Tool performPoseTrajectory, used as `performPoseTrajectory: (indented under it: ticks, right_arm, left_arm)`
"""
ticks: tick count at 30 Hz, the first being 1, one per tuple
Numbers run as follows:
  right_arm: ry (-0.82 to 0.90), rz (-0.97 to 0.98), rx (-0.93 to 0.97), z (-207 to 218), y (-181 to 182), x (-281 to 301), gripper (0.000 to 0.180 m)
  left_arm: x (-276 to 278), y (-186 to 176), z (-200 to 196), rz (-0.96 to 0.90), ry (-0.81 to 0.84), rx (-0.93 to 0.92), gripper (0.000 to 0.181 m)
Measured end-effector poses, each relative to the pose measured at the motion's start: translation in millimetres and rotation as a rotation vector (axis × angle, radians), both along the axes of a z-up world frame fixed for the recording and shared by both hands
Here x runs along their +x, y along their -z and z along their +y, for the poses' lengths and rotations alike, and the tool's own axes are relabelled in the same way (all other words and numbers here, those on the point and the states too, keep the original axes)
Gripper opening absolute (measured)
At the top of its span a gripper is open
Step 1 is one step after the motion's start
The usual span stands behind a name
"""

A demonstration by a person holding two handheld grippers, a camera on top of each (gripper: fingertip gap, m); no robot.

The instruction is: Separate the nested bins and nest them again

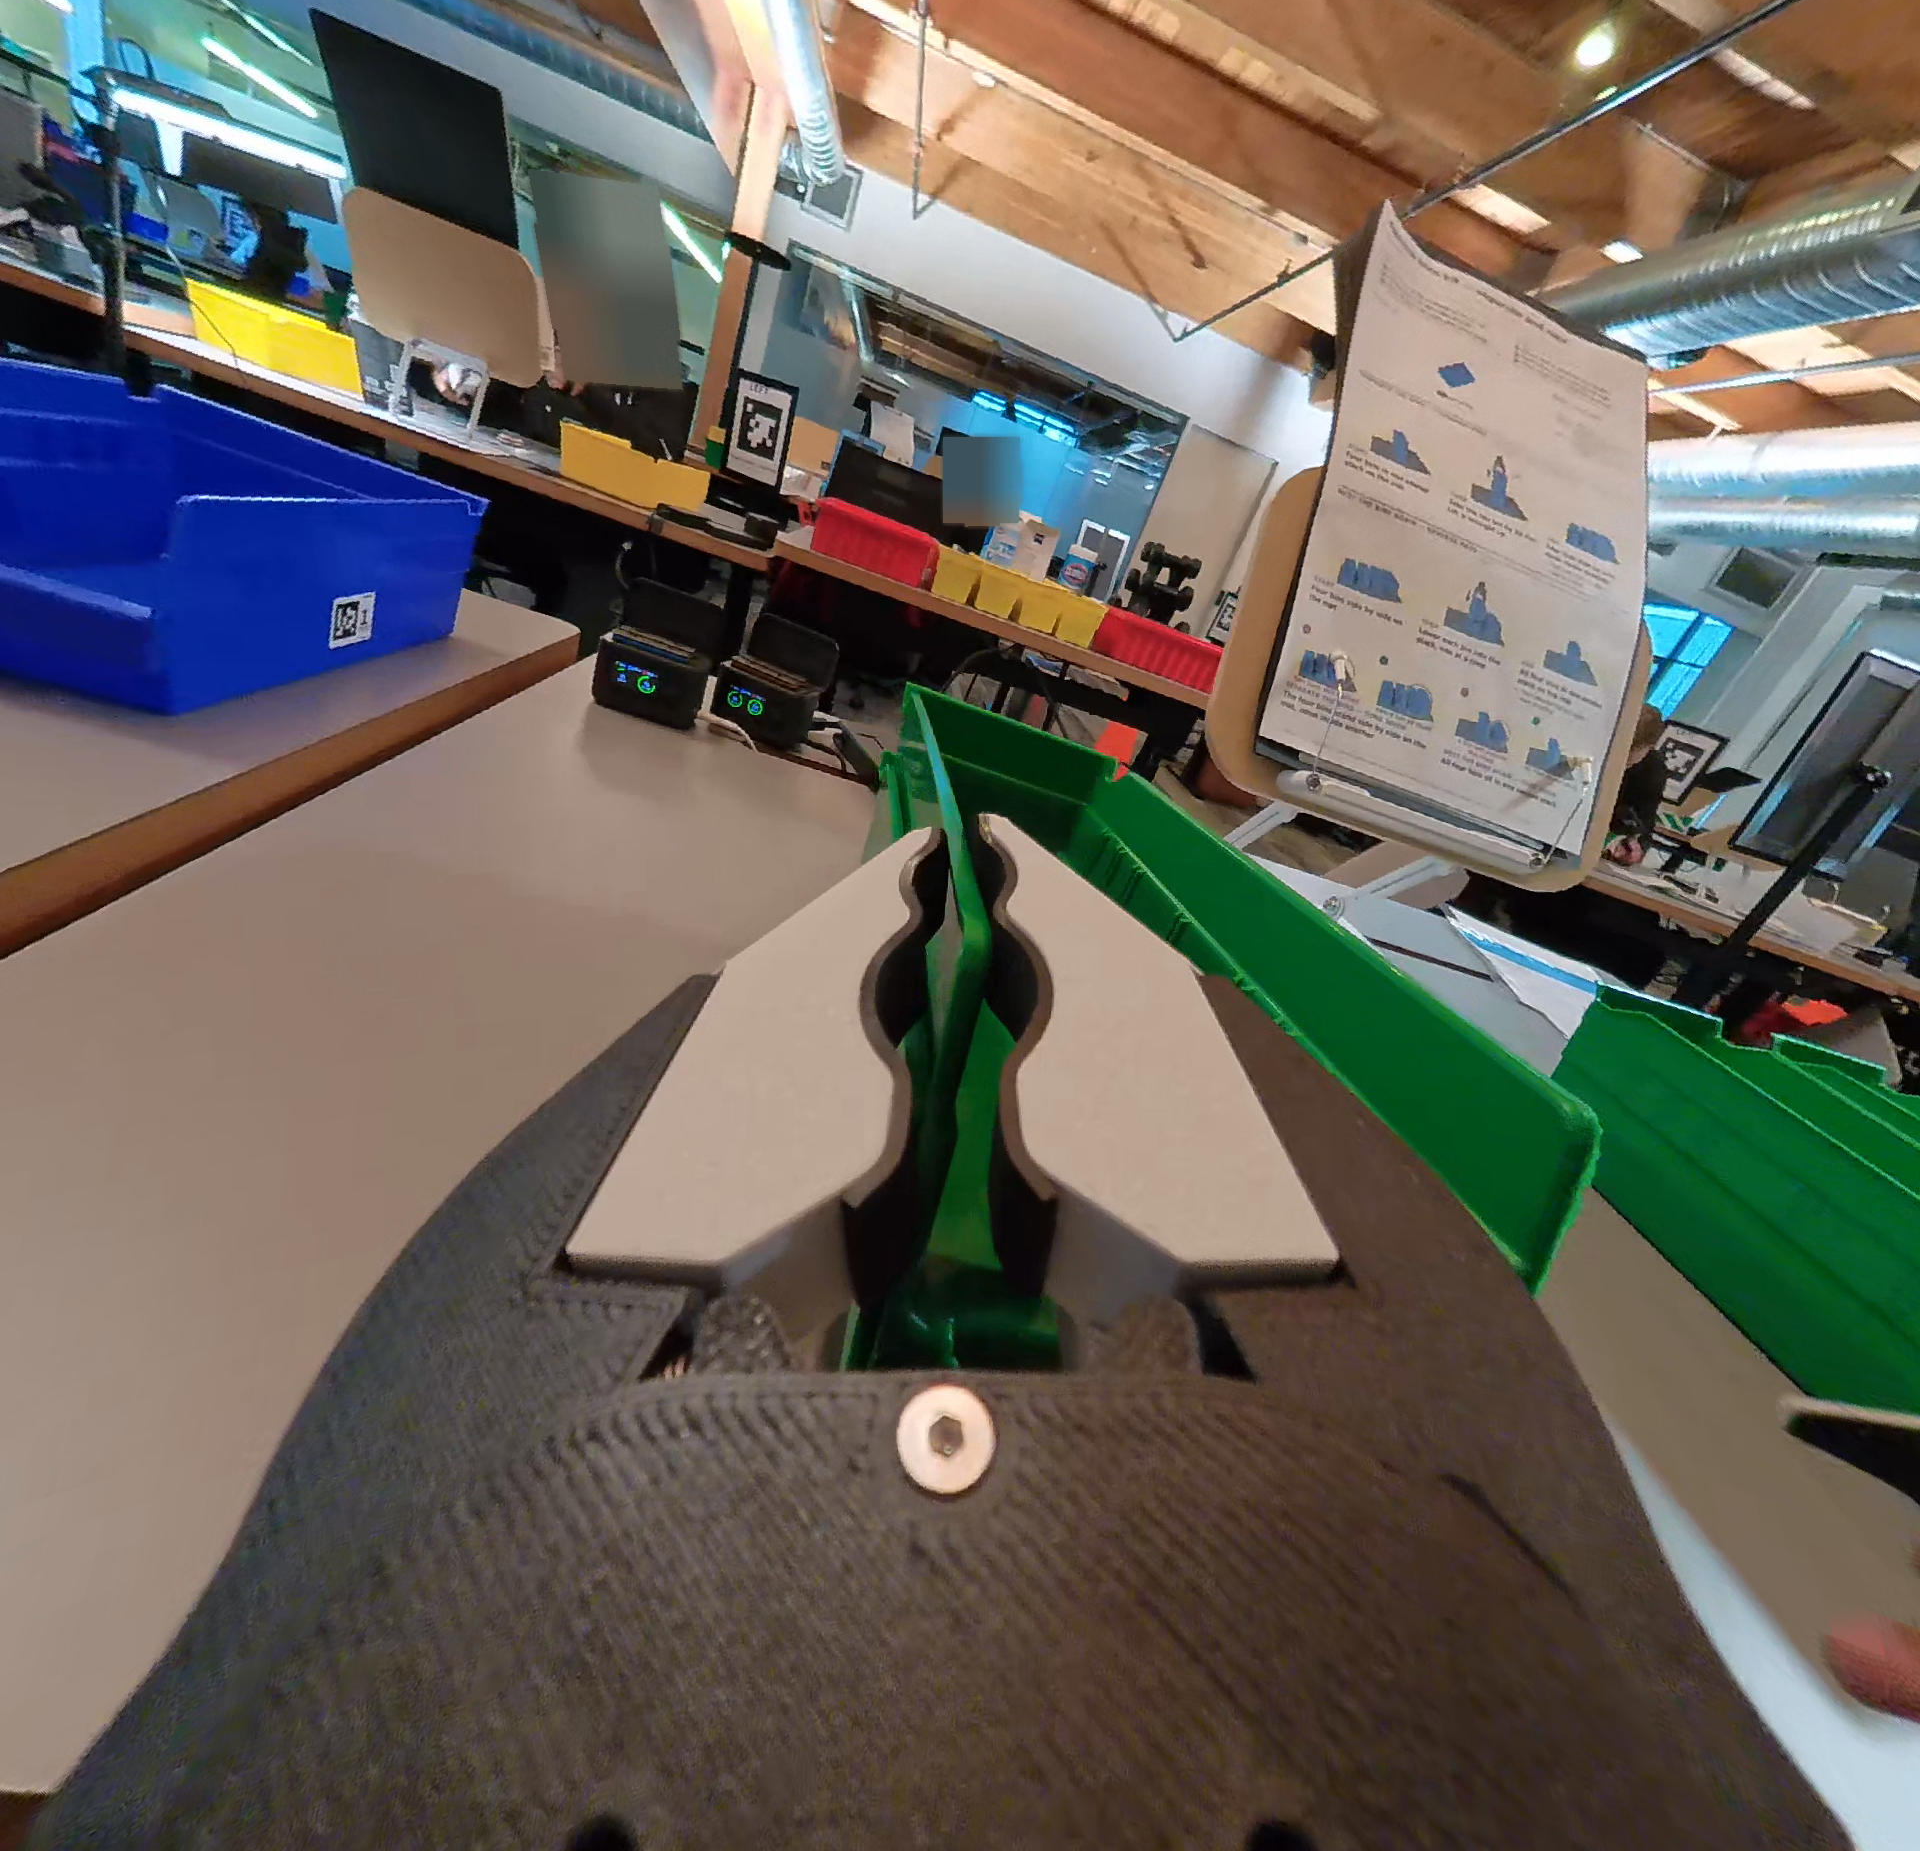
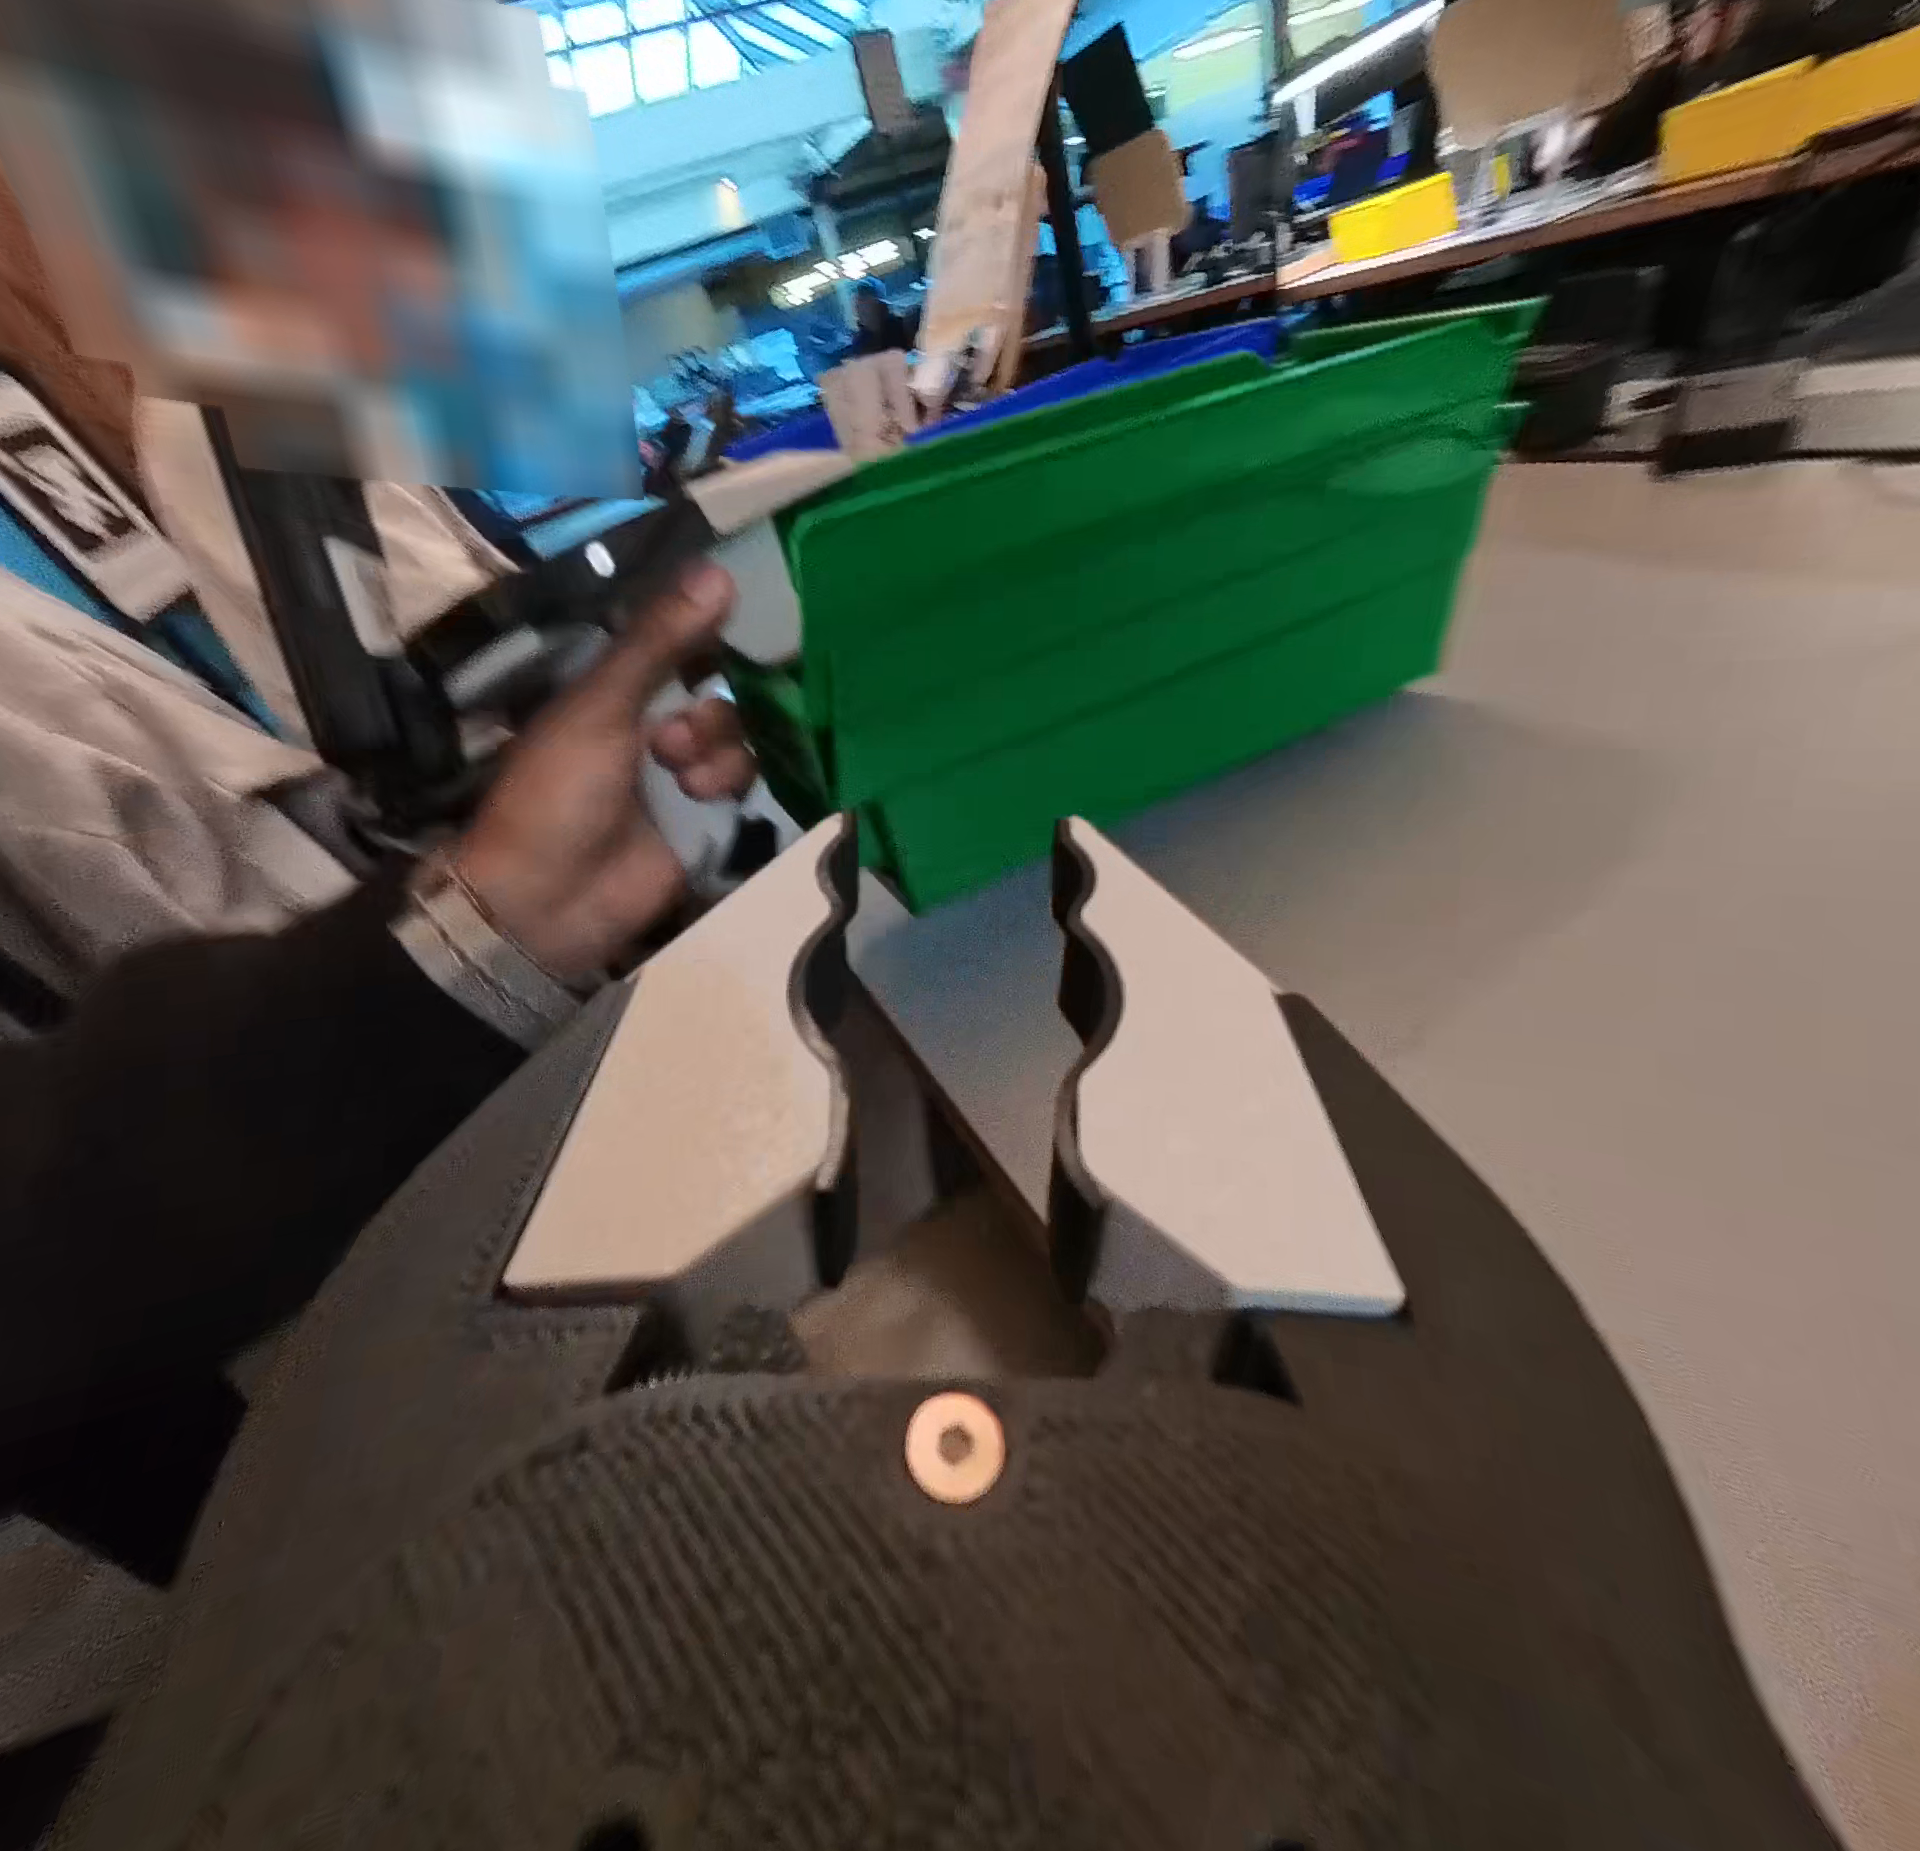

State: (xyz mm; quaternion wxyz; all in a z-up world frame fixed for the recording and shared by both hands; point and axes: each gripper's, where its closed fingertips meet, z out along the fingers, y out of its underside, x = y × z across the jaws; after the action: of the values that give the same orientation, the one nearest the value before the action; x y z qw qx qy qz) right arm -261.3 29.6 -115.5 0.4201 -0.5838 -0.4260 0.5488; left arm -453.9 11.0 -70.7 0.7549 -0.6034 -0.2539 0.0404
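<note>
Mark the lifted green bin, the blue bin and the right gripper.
green bin (image 1: 1299, 980), left wrist view, on its long side wall.
blue bin (image 1: 208, 596), left wrist view, on its front wall.
right gripper (image 2: 956, 845), right wrist view, midway between fingertips.

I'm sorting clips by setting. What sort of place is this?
Probably a shared lab or workshop: long workbenches carrying yellow bins, exposed ceiling ducts, and an illustrated instruction sheet on a stand.

Motion blur smears the green bin (image 2: 1132, 596) edges.
</note>
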Motion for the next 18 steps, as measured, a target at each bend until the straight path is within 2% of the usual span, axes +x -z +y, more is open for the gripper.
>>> performPoseTrajectory:
  ticks: [3, 5, 10, 18]
  right_arm:
    - [-0.061, 0.002, -0.120, -7.5, -11.1, -37.4, 0.037]
    - [-0.074, -0.065, -0.113, -7.0, -4.3, -51.4, 0.041]
    - [-0.091, 0.019, -0.230, -1.8, -19.3, -62.3, 0.040]
    - [-0.156, -0.030, -0.292, -7.9, -2.3, -71.7, 0.049]
  left_arm:
    - [2.1, -0.6, -1.1, 0.002, 0.002, 0.005, 0.000]
    - [3.1, -0.2, -1.6, 0.013, 0.001, -0.002, 0.000]
    - [4.7, 1.6, -4.3, 0.010, -0.007, -0.009, 0.000]
    - [14.7, -0.3, -4.1, 0.028, 0.001, -0.016, 0.000]
